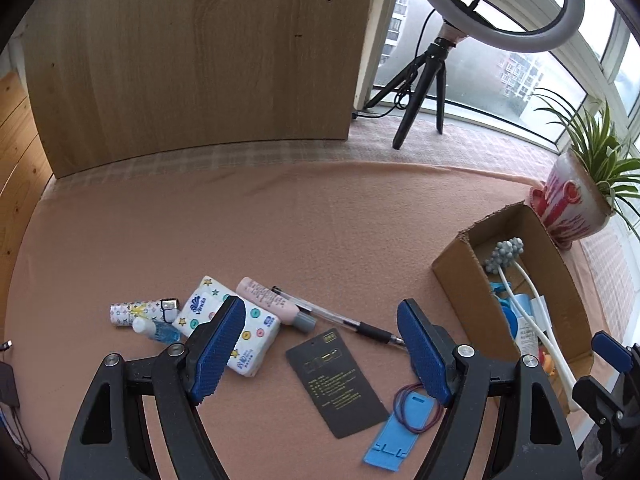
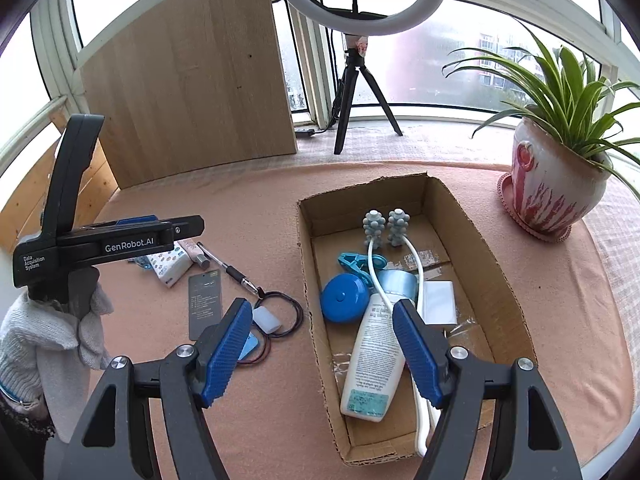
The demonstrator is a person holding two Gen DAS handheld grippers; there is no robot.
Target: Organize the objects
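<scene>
The patterned white tissue pack (image 1: 236, 324) is partly hidden behind the left tongs (image 1: 320, 354). Both the left tongs and the right tongs (image 2: 324, 354) are held wide apart and empty, the right above the open brown cardboard box (image 2: 500, 264).

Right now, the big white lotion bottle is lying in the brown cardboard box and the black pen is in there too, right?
Not quite. The big white lotion bottle does lie in the brown cardboard box, but the black pen lies outside it on the pink cloth, left of the box. The right wrist view shows this.
</scene>
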